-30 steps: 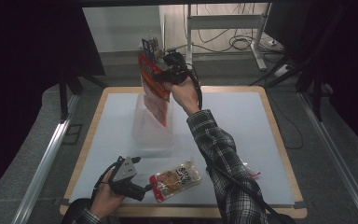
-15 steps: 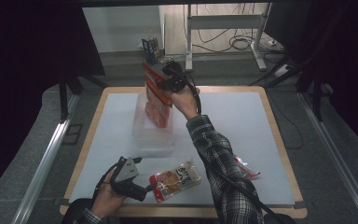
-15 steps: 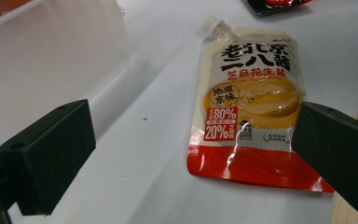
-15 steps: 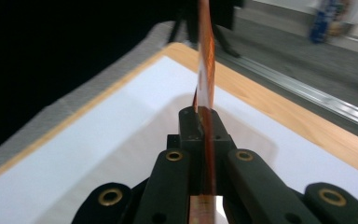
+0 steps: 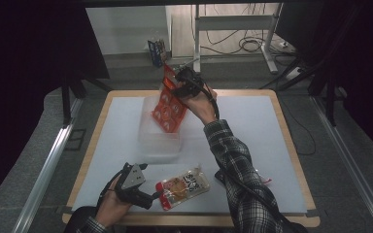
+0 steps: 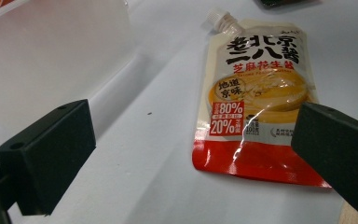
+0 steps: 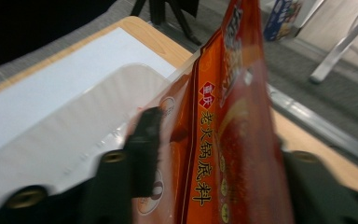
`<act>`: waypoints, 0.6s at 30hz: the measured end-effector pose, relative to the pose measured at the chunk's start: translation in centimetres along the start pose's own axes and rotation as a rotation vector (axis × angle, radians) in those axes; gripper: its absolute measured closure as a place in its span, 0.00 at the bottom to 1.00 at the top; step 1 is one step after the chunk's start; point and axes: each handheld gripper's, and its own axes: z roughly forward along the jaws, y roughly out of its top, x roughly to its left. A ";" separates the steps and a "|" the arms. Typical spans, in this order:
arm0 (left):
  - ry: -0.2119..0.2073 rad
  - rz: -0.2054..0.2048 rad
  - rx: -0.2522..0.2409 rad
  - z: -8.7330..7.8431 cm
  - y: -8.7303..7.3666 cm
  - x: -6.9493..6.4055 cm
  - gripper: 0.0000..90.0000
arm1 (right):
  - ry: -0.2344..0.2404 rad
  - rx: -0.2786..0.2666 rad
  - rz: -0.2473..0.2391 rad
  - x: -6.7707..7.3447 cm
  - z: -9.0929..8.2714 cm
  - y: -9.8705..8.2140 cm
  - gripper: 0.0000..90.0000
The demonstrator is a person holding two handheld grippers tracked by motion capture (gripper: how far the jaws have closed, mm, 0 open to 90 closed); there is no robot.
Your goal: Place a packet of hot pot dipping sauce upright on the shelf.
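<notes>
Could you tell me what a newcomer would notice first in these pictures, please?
First, the red-orange packet clamped in the right hand-held gripper, held tilted above the clear plastic bin mid-table. Next, the spouted sauce pouch lying flat near the front edge, right beside the open left hand-held gripper.

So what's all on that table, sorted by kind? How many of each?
Food pouches: 2, a red one held in the right tongs over the box, and a spouted sauce one lying by the left tongs.
Clear plastic boxes: 1.
Total: 3.
</notes>
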 end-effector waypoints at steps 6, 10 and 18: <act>0.007 -0.008 0.001 -0.1 0.0 0.1 0.00 | -0.008 -0.013 -0.013 -0.2 -0.6 0.0 0.25; 0.009 -0.012 0.001 -0.1 0.0 0.1 0.00 | 0.024 -0.024 -0.016 -0.5 -1.3 -0.3 0.12; 0.006 -0.014 -0.004 0.0 -0.1 0.2 0.00 | 0.050 -0.005 -0.053 -0.9 -2.7 -1.4 0.01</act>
